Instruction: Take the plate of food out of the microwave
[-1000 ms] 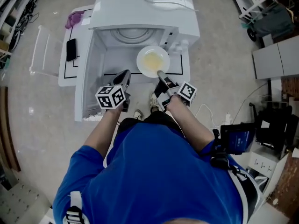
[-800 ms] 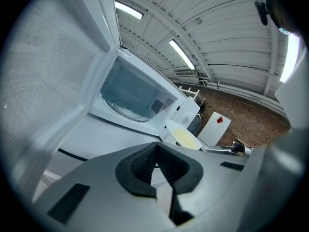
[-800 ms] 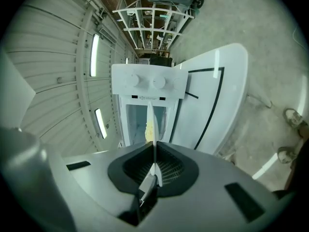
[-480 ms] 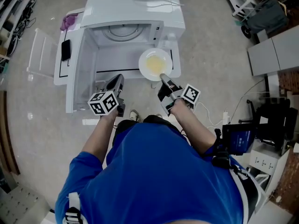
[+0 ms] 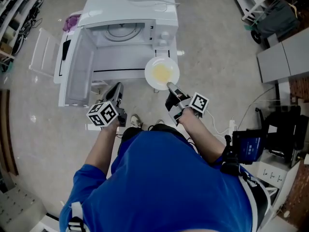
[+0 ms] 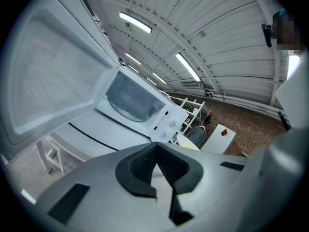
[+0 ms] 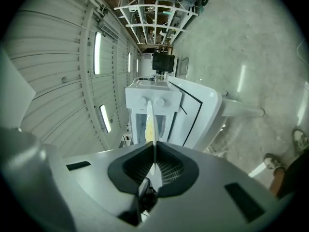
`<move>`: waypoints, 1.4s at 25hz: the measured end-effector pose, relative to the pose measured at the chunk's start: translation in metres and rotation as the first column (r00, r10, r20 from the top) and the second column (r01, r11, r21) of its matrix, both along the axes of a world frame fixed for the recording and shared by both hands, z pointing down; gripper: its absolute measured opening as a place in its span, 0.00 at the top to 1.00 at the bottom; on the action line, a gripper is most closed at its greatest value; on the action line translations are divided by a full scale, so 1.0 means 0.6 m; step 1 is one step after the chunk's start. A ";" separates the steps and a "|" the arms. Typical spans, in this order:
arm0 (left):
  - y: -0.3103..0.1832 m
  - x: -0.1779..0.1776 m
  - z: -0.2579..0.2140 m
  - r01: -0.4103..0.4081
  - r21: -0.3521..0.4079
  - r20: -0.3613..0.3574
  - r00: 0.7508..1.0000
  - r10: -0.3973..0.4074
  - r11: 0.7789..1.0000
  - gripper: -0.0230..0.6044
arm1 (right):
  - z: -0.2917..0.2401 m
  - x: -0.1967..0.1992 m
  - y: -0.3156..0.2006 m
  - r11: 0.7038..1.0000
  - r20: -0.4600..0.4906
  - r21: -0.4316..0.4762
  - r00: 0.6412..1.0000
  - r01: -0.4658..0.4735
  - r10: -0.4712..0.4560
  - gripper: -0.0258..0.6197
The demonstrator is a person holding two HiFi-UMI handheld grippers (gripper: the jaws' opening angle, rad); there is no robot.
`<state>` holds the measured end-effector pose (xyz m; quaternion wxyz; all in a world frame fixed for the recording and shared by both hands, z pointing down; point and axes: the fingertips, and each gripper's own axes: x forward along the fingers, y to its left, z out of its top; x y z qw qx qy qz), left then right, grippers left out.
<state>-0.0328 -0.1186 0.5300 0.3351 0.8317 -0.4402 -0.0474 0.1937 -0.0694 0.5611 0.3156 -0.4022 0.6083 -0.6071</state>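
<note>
At the far left the white microwave door (image 5: 77,66) stands swung wide open, and the boxy white microwave (image 5: 128,6) behind it shows a bare cavity. It sits on a white table (image 5: 120,62) marked with a thin black line. Near the table's front edge the left gripper (image 5: 117,86) hovers with its jaws closed together and nothing between them. To its right, the round white plate (image 5: 162,73) of yellow food (image 5: 161,72) is outside the microwave, carried level in the air in front of the control-panel side. The right gripper (image 5: 170,86) is clamped on the plate's near rim, over the grey concrete floor (image 5: 212,47).
</note>
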 end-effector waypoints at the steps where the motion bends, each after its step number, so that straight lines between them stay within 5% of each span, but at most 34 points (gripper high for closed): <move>1: 0.006 0.000 0.000 0.007 0.000 0.001 1.000 -0.007 1.000 0.95 | 0.001 0.007 0.005 1.000 -0.002 -0.001 1.000 0.000 0.000 0.93; 35: 0.023 -0.012 -0.016 0.050 0.030 -0.016 0.999 -0.049 0.998 0.95 | -0.006 -0.013 0.002 0.998 0.009 0.026 0.998 0.064 -0.064 0.93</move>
